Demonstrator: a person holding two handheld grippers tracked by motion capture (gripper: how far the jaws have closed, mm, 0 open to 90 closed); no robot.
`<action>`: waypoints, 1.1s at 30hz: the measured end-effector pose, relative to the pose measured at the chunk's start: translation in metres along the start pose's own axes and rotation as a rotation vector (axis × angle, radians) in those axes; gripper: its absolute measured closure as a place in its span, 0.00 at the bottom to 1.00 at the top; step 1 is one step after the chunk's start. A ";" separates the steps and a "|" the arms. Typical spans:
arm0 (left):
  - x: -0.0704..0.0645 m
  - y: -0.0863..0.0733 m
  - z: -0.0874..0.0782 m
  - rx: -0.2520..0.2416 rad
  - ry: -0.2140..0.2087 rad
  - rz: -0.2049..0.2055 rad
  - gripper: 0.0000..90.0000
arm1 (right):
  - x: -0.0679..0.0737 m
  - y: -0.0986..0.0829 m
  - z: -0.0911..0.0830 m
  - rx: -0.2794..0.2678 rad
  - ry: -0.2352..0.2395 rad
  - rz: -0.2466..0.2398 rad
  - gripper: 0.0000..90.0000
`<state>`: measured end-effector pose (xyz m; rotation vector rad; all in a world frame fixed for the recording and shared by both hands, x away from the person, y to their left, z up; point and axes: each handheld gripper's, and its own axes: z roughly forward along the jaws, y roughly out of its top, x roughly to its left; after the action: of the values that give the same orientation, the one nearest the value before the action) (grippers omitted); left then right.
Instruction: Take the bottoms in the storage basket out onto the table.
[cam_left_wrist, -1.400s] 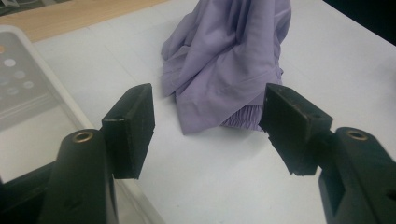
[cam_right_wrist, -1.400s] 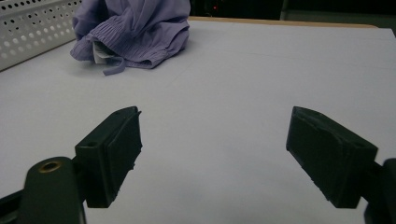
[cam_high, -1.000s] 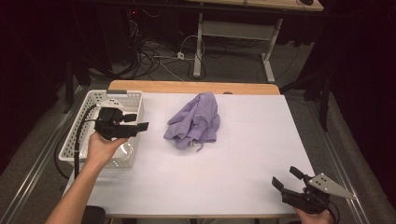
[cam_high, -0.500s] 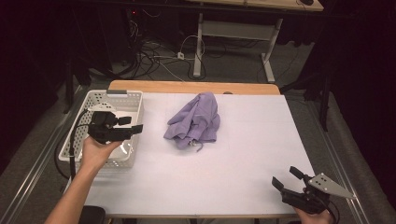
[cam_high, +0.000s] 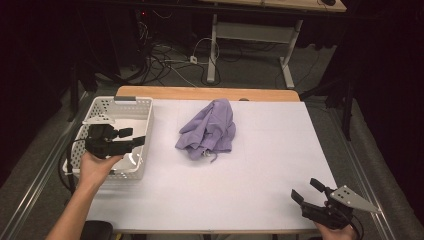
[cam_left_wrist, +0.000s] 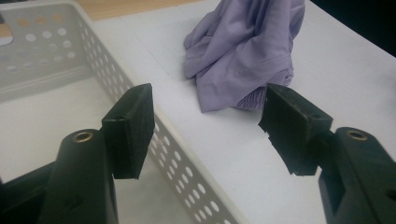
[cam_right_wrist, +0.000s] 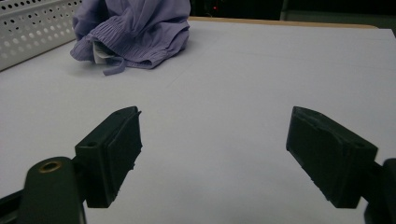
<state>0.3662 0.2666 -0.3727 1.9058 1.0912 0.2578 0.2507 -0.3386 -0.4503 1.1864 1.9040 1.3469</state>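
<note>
A crumpled purple garment (cam_high: 207, 130) lies in a heap on the white table (cam_high: 260, 165), toward the back middle. It also appears ahead of the left jaws (cam_left_wrist: 243, 56) and far off beyond the right jaws (cam_right_wrist: 133, 32). My left gripper (cam_high: 134, 138) hovers open over the white basket (cam_high: 145, 107) at the table's left edge, with nothing between its jaws (cam_left_wrist: 208, 128). My right gripper (cam_high: 307, 191) rests open near the front right corner, pointing across the bare tabletop (cam_right_wrist: 212, 149).
The perforated white basket (cam_left_wrist: 56, 60) looks empty inside. A wooden strip (cam_high: 205, 93) runs along the table's far edge. Beyond it stand a desk frame (cam_high: 250, 35) and loose cables (cam_high: 165, 55) on the floor.
The left gripper has drifted left and toward the front, from the basket's right rim to over its inside. The right gripper and garment have stayed put.
</note>
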 end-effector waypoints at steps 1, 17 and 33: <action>0.001 -0.001 -0.001 0.002 0.002 -0.001 0.38 | 0.000 0.000 0.000 0.000 0.000 -0.001 0.21; 0.002 -0.013 -0.014 -0.026 0.018 -0.009 0.38 | 0.000 0.000 0.000 -0.002 -0.002 -0.005 0.21; 0.000 -0.025 -0.024 -0.059 0.027 -0.015 0.38 | 0.000 0.000 0.000 -0.003 -0.003 -0.006 0.21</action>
<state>0.3384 0.2865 -0.3789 1.8458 1.1031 0.3046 0.2504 -0.3386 -0.4502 1.1789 1.9016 1.3440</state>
